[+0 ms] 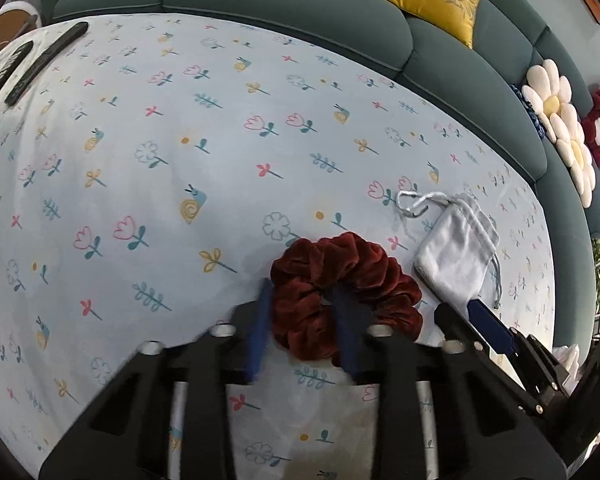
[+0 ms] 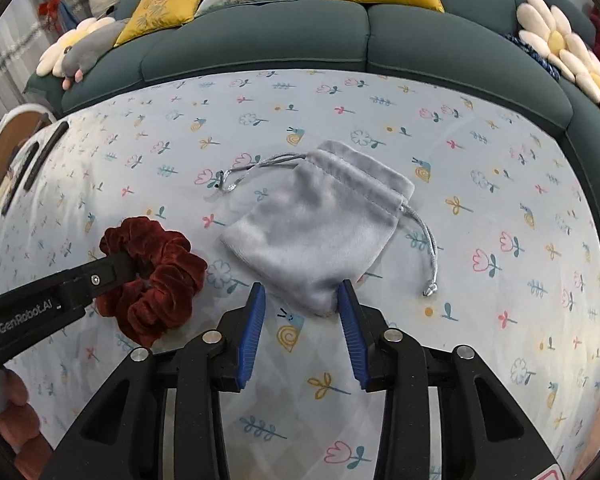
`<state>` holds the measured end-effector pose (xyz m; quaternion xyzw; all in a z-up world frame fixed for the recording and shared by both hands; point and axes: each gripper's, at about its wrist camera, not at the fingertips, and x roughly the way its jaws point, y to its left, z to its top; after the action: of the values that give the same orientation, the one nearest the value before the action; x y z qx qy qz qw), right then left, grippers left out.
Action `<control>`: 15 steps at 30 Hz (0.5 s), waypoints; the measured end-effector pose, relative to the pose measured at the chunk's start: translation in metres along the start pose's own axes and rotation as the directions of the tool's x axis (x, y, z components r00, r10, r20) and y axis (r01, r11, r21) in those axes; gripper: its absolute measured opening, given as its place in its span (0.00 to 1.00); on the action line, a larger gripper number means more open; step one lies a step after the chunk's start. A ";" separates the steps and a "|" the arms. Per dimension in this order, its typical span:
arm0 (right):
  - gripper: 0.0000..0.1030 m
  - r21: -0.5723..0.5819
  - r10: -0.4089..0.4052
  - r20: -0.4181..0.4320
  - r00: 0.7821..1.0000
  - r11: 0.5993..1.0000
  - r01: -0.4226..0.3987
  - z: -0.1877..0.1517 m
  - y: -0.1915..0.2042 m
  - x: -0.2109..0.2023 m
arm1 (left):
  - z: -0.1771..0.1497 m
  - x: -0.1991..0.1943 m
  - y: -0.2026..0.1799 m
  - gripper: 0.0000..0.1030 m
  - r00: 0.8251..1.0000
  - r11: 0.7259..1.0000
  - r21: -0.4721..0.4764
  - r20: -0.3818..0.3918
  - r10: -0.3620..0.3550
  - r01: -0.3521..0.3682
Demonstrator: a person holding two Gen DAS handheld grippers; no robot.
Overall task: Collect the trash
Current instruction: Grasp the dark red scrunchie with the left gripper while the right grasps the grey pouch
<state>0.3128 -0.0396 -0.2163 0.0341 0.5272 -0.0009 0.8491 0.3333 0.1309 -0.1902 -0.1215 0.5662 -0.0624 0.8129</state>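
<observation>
Sofa behind, flowered bench in front carrying both items. Grey pouch lies flat, near corner between the right gripper fingers, which look parted, not yet pinching. Red scrunchie just left of pouch; left gripper straddles one side of its ring, fingers clenched on it for lifting.

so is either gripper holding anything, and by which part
The left gripper clamps the red scrunchie across one side of its band, one finger through the hole. The right gripper straddles a bottom corner of the grey pouch, not gripping it.
</observation>
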 end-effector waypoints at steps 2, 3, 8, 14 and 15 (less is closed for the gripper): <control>0.18 0.004 0.001 -0.002 1.000 1.000 -0.001 0.001 -0.001 0.000 | -0.001 0.000 -0.002 0.16 1.000 1.000 0.001 0.001 0.006 -0.006; 0.11 0.009 0.005 -0.006 1.000 1.000 -0.005 0.002 -0.001 0.000 | -0.002 -0.001 -0.003 0.13 1.000 1.000 0.003 -0.002 0.007 -0.007; 0.07 0.010 0.011 -0.021 1.000 1.000 -0.011 0.001 -0.003 -0.008 | -0.008 -0.011 -0.007 0.11 1.000 1.000 0.004 0.002 0.008 -0.008; 0.07 0.055 0.050 0.014 0.999 0.997 -0.051 -0.006 -0.006 -0.042 | -0.019 -0.041 -0.013 0.10 1.000 1.000 0.005 0.021 -0.011 0.011; 0.07 0.059 0.054 0.019 0.998 0.997 -0.055 -0.007 -0.007 -0.047 | -0.021 -0.045 -0.016 0.10 1.000 1.000 0.009 0.026 -0.014 0.014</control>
<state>0.2856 -0.0477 -0.1778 0.0738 0.5183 0.0061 0.8520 0.2987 0.1234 -0.1516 -0.1227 0.5546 -0.0691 0.8201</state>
